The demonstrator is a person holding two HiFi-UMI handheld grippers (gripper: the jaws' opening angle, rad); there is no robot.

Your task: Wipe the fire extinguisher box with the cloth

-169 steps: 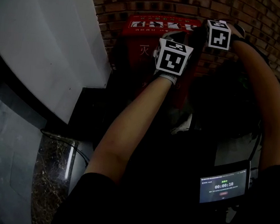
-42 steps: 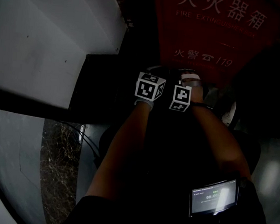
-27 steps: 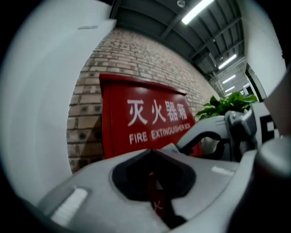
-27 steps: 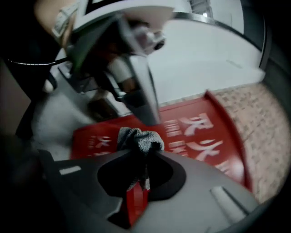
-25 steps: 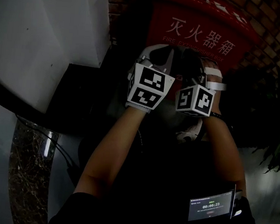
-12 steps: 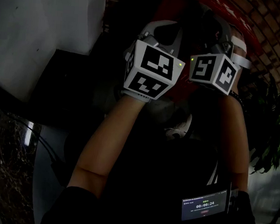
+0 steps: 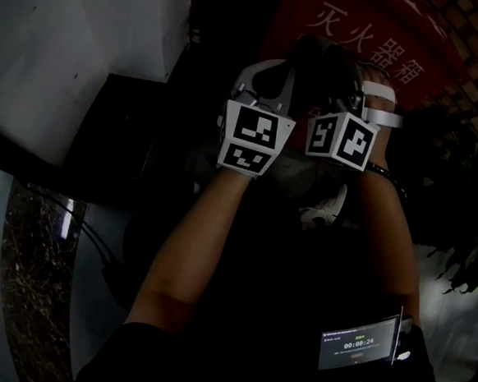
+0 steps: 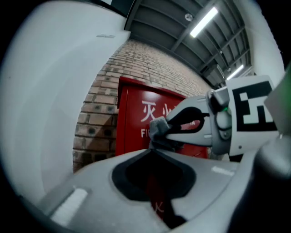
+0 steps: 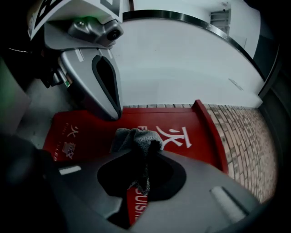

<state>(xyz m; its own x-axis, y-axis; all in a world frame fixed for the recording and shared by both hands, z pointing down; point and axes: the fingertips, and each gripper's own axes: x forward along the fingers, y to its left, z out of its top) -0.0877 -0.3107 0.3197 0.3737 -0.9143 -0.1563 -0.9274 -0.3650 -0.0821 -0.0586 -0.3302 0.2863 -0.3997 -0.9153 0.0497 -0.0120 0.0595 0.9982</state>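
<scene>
Cloth [image 9: 135,136] pinched in right gripper [image 9: 144,152], bunched forward so box [image 9: 86,129] is met first; left gripper [image 8: 153,149] closed, empty, held alongside, likely as support.

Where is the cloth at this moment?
In the right gripper view, the grey cloth is pinched by the right gripper, in front of the red fire extinguisher box.

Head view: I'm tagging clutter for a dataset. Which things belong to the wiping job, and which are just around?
Job: cloth, fire extinguisher box, right gripper shut on the cloth.
Just around: plant, brick wall, timer screen.
</scene>
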